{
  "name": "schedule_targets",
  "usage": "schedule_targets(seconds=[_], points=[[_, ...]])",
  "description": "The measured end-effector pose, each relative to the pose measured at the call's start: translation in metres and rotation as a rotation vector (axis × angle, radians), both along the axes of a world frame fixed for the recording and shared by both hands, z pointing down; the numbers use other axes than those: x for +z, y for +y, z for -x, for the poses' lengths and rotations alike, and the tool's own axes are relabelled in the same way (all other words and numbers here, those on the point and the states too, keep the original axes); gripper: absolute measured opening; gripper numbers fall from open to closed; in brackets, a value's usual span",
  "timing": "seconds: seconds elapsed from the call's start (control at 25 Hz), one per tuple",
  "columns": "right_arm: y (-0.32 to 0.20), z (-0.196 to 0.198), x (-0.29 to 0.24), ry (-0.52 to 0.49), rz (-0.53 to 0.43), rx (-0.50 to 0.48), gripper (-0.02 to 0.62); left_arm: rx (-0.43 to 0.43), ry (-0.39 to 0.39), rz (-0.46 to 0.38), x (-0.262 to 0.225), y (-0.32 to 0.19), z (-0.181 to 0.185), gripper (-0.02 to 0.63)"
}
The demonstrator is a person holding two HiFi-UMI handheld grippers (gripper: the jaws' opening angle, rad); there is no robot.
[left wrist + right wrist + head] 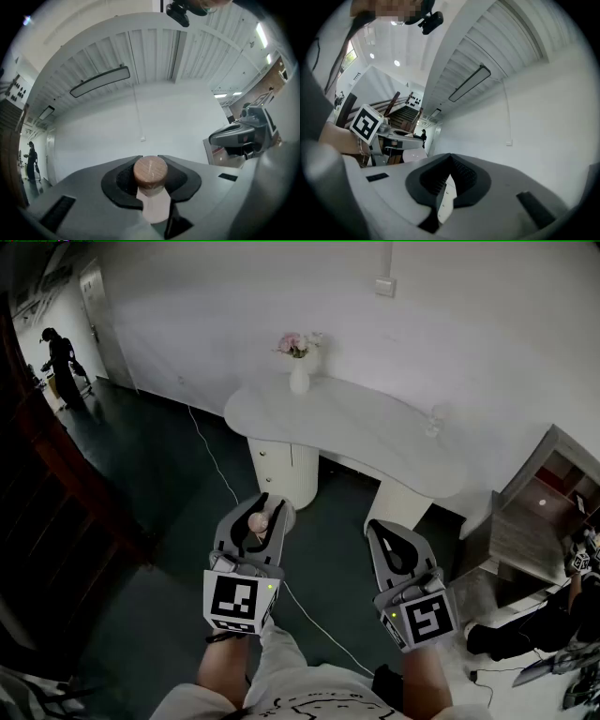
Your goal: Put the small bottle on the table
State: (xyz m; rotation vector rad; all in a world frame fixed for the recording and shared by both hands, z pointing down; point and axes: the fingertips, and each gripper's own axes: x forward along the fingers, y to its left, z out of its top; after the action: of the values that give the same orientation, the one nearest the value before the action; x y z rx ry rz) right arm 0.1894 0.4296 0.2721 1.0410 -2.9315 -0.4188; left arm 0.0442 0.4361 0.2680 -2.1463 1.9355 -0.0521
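Observation:
A small pale bottle (154,204) with a round wooden stopper (150,171) sits between the black pads of my left gripper (151,187), which is shut on it. In the head view the bottle (258,520) shows pinkish between the jaws of the left gripper (255,523), held over the dark floor short of the table. The white curved table (375,442) lies ahead. My right gripper (396,545) is to the right, its jaws together and holding nothing; its own view shows the right gripper (449,180) shut, tips meeting.
A white vase of pink flowers (299,362) stands at the table's far left end, and a clear glass (433,420) stands toward its right. A white cable (220,470) runs over the dark floor. Wooden shelving (539,512) is at right. A person (62,362) stands far left.

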Motion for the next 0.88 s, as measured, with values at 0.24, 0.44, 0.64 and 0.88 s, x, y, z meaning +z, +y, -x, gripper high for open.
schedule_targets(seconds=[0.24,0.44,0.64,0.88], points=[[0.009,-0.013,-0.003,0.004,-0.007,-0.011,-0.002,-0.015,-0.001,0.009,0.000,0.012,-0.012,0.101],[0.004,-0.013,0.000,-0.007,0.008,-0.009,-0.002,-0.020,-0.010,0.011,-0.001,0.010,-0.010,0.101],[-0.022,0.004,0.001,-0.047,0.020,-0.007,0.000,-0.015,-0.007,0.009,-0.001,-0.017,0.008,0.101],[-0.087,0.033,0.001,-0.040,0.030,0.036,0.000,0.019,-0.003,0.019,0.001,-0.082,0.039,0.101]])
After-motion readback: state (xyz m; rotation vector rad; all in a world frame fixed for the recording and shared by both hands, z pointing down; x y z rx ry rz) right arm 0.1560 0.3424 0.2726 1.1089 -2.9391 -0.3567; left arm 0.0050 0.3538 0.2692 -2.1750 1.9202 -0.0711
